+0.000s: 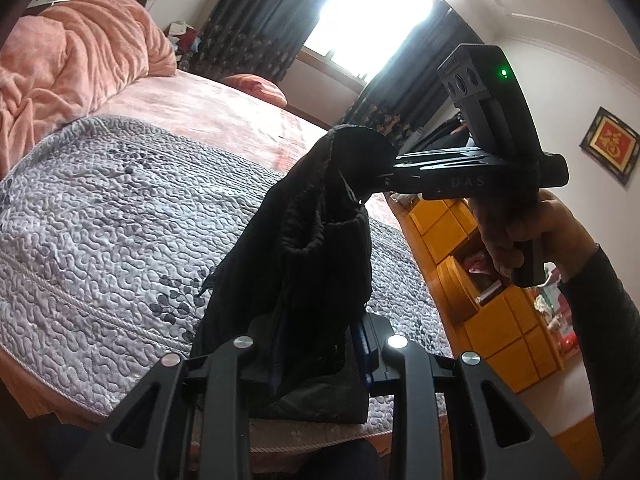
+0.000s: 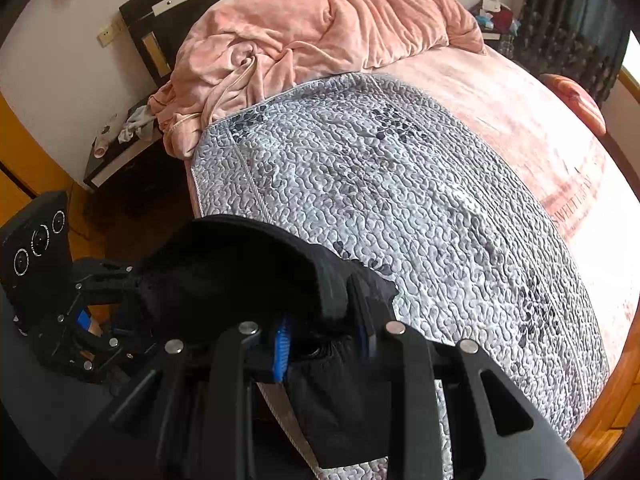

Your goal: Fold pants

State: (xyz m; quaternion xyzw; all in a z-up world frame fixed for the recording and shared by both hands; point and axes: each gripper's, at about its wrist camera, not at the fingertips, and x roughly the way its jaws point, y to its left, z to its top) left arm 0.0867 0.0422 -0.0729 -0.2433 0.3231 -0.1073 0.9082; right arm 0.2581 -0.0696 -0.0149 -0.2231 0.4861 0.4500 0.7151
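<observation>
Black pants (image 1: 316, 240) hang bunched between my two grippers above the near edge of the bed. My left gripper (image 1: 320, 360) is shut on the lower part of the cloth. My right gripper (image 1: 384, 180) is shut on the waistband end, held up at the right by a hand. In the right wrist view the right gripper (image 2: 324, 340) pinches the black pants (image 2: 240, 276) between blue pads, and the left gripper (image 2: 120, 300) grips the same cloth at the far left. Part of the pants drapes down below the jaws.
A grey quilted cover (image 2: 400, 200) lies across the bed. A crumpled pink blanket (image 2: 312, 32) is heaped by the headboard. A dark nightstand (image 2: 120, 160) stands at the left. Orange wooden cabinets (image 1: 480, 280) and dark curtains (image 1: 248, 32) are at the right.
</observation>
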